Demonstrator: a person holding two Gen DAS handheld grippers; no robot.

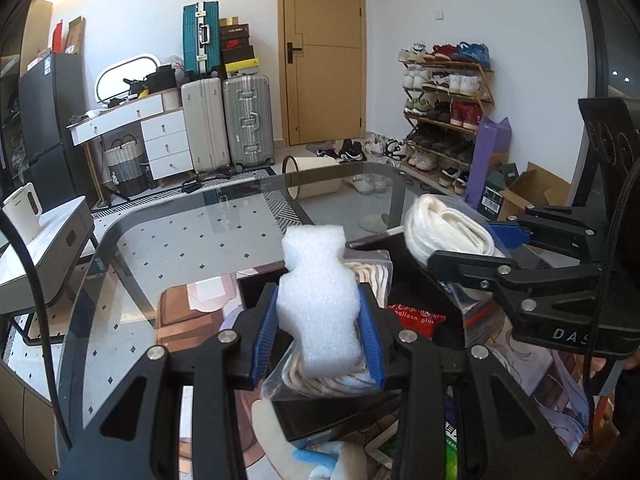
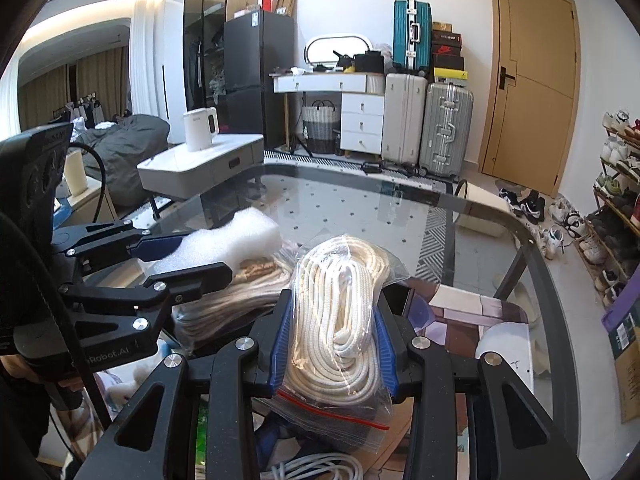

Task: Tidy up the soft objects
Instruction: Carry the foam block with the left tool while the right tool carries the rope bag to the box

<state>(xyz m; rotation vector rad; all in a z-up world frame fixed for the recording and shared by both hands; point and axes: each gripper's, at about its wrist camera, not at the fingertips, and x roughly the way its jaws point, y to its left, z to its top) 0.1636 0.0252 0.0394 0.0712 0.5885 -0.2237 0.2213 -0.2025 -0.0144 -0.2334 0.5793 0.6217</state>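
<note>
Left wrist view sits close behind the left gripper [image 1: 320, 336], angled down over the glass table [image 1: 192, 240] toward the far door [image 1: 324, 52]. Right wrist view does likewise behind the right gripper [image 2: 332, 344]. Both share table, door, suitcases, and each other's gripper.

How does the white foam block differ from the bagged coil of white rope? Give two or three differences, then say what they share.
1. The foam block is bare; the rope coil sits inside a clear zip bag with a red seal.
2. The foam block is one notched solid piece; the rope coil is many looped strands.
3. The left gripper holds the foam block; the right gripper holds the rope coil.

Shared: both are white, soft and clamped between blue-padded fingers above the glass table.
</note>
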